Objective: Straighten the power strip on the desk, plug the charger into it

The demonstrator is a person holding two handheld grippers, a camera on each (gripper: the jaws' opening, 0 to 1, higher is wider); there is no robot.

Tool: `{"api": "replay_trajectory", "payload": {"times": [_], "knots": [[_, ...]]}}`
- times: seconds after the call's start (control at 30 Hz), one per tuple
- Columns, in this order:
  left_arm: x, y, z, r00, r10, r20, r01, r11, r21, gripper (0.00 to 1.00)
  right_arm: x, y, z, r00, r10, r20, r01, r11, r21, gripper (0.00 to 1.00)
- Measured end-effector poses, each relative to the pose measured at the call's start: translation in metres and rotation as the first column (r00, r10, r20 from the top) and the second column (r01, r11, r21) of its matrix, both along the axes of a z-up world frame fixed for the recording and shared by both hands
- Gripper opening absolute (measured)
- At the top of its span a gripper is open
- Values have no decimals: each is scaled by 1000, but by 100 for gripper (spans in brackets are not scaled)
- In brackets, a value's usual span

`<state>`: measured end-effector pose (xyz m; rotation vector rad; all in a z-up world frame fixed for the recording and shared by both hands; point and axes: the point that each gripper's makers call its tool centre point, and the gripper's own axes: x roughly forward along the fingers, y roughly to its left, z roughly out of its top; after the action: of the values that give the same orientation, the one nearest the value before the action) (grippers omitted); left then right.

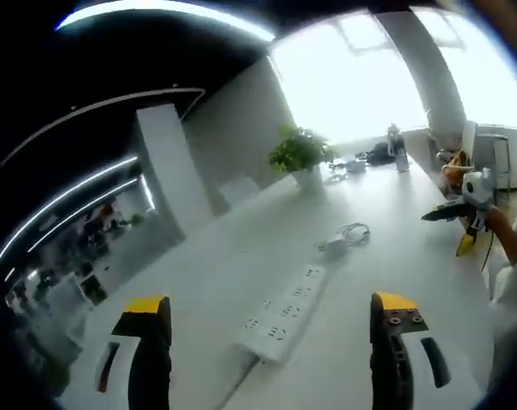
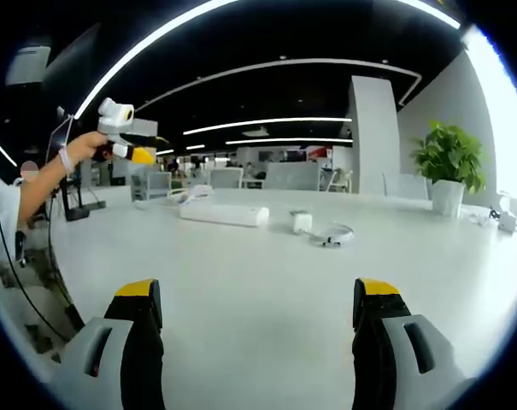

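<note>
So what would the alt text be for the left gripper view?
A white power strip lies at an angle on a long white desk, framed by the left gripper's open yellow-tipped jaws. Past it sits a white charger with a coiled cable, and farther off a potted plant.

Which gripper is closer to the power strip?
The left gripper. The power strip lies just ahead, between its fingers. The right gripper is well back across the desk from it.
</note>
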<state>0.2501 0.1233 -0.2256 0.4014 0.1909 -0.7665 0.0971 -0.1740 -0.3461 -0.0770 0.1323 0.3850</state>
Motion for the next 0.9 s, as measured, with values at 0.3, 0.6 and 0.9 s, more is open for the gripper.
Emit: {"api": "replay_trajectory", "payload": {"times": [0.3,0.6,0.9], "knots": [[-22,31,-7,991,102,84,-98,994,-46,99,-2,-1,0,1000,2,0,-2,1000,3,92],[-49,56,-30,963,229,140,-215,970,-110,99,-1,-4,-3,1000,-5,-6,5,1000,0,92],[-85,81,-54,924,364,120,-332,916,-223,99,0,-5,-4,1000,-10,-11,10,1000,1,92]]}}
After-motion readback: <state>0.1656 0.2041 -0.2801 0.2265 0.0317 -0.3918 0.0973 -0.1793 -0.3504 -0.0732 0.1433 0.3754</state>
